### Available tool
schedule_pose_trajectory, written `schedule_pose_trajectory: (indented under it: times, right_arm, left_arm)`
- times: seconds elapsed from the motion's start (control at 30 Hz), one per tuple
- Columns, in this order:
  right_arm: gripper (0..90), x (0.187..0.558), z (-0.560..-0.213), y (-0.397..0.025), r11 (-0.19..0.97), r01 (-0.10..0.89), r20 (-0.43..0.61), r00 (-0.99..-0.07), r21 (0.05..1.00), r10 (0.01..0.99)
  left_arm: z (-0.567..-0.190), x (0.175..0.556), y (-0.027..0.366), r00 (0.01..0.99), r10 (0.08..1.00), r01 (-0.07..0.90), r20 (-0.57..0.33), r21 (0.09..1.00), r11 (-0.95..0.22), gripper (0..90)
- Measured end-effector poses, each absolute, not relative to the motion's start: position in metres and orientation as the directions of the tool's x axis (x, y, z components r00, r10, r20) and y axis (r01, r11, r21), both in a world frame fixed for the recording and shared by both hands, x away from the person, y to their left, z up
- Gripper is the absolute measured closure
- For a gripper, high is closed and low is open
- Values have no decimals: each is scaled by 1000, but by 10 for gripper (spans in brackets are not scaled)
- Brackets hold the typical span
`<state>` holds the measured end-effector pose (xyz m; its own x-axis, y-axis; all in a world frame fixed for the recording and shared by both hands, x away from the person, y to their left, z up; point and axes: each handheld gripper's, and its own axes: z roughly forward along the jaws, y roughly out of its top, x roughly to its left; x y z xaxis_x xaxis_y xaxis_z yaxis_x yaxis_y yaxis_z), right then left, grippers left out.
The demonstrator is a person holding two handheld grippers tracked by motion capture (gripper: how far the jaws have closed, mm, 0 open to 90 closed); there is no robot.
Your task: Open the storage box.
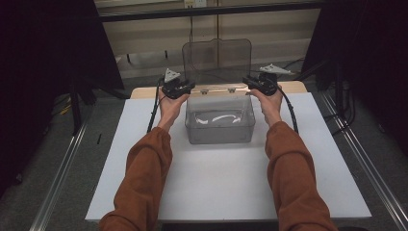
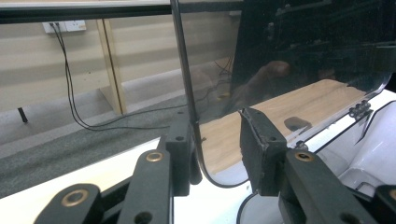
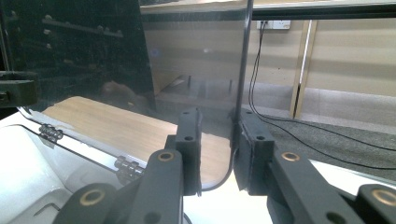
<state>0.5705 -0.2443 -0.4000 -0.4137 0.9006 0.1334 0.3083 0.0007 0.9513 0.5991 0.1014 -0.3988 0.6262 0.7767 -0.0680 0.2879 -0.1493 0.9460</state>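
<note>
A clear plastic box (image 1: pixel 220 126) stands on the white table top (image 1: pixel 216 187), its hinged clear lid (image 1: pixel 217 60) raised upright behind it. My left gripper (image 1: pixel 191 87) is at the lid's lower left corner. In the left gripper view the jaws (image 2: pixel 217 154) straddle the lid's edge (image 2: pixel 187 93): it rests against one jaw, with a wide gap to the other. My right gripper (image 1: pixel 247 81) is at the lid's lower right corner. Its jaws (image 3: pixel 217 144) also straddle the lid's edge (image 3: pixel 243 70), apart from each other.
The white top lies on a wooden table (image 1: pixel 144 91), whose strip shows behind the box. Small hinges (image 2: pixel 359 109) join lid and box. Black cables (image 1: pixel 155 108) trail from both grippers. Metal rails (image 1: pixel 62 168) run along both sides, and dark curtains hang beyond.
</note>
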Motion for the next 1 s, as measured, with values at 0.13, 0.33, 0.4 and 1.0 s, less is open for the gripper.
schedule_pose_trajectory:
  times: [0.13, 0.33, 0.4, 1.0]
  right_arm:
    - [723, 572, -401, -245, -8, 312, 144, -415, 950, 898]
    - [717, 574, -400, -245, -5, 329, 148, -413, 944, 899]
    - [717, 574, -400, -245, -7, 334, 153, -412, 943, 898]
    - [684, 583, -406, -247, -91, 431, 265, -365, 898, 892]
  left_arm:
    - [-401, 602, 102, 622, 776, 308, -104, 944, -120, 658]
    - [-400, 605, 102, 619, 776, 334, -122, 935, -119, 648]
    - [-399, 606, 102, 623, 773, 341, -123, 932, -127, 648]
    - [-404, 615, 101, 582, 784, 442, -215, 893, -83, 583]
